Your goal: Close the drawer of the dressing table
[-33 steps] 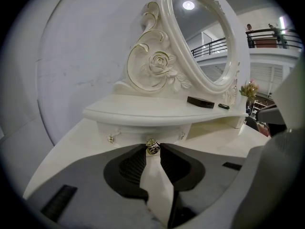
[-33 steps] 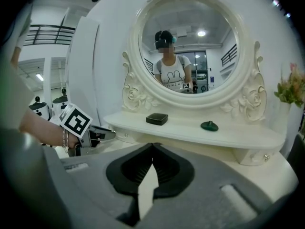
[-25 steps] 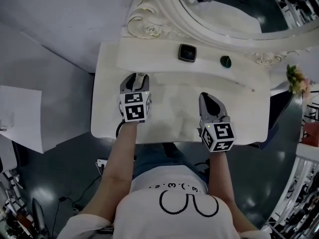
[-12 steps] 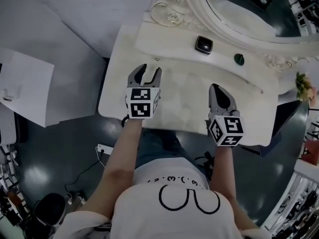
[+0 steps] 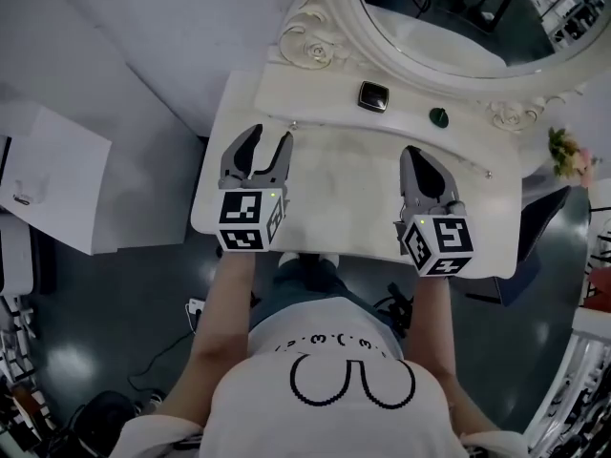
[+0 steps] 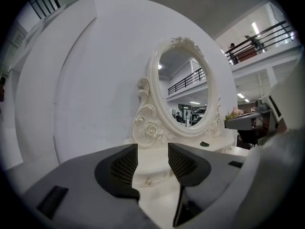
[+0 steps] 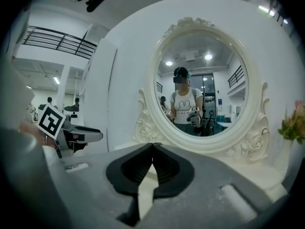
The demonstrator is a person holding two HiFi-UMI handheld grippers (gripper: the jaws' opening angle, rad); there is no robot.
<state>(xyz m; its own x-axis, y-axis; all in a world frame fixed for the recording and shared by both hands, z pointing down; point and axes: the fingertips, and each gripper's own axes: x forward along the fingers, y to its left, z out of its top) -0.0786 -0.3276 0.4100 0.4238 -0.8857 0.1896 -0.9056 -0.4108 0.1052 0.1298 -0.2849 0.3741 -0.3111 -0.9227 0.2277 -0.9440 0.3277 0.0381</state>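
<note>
The white dressing table (image 5: 334,208) stands below me with its oval mirror (image 5: 449,17) at the back. In the left gripper view a small drawer front with a round knob (image 6: 149,181) shows in the raised shelf under the mirror. It looks level with the shelf front. My left gripper (image 5: 264,144) hovers over the left of the tabletop, open, with nothing between its jaws (image 6: 152,161). Over the right side, my right gripper (image 5: 420,156) is shut and empty (image 7: 152,147). Both point toward the mirror.
A small black box (image 5: 373,95) and a dark green object (image 5: 438,117) sit on the shelf. Pink flowers (image 5: 565,151) stand at the right end. A white panel (image 5: 48,175) lies left of the table, and a power strip (image 5: 196,308) is on the floor.
Both grippers have risen off the tabletop. The left jaws have gone from nearly shut to wide open, while the right has stayed shut.
</note>
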